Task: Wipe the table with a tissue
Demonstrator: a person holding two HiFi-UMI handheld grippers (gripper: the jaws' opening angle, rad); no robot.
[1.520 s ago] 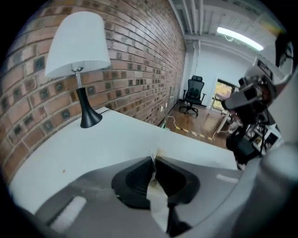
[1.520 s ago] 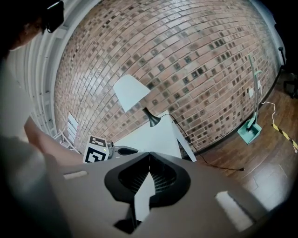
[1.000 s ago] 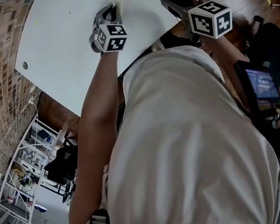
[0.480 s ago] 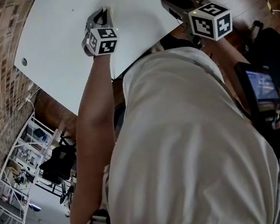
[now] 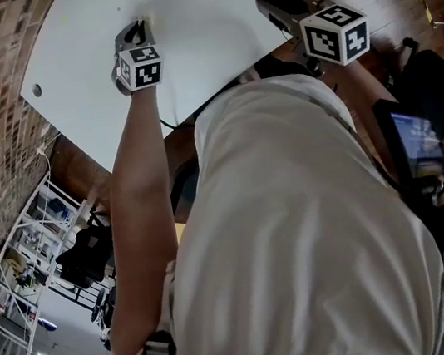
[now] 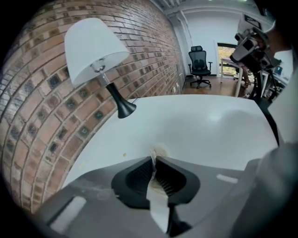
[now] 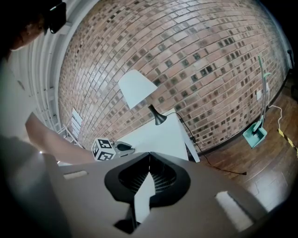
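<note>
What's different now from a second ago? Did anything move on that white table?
The left gripper, shut on the tissue, moved across the table toward the head view's left. The right gripper kept its place by the table's right edge, shut and empty.

I count one table (image 6: 209, 135), one lamp (image 6: 93, 51), one tissue (image 6: 159, 151) and one office chair (image 6: 199, 65). I hold two grippers: left gripper (image 6: 154, 158), right gripper (image 7: 149, 155).
</note>
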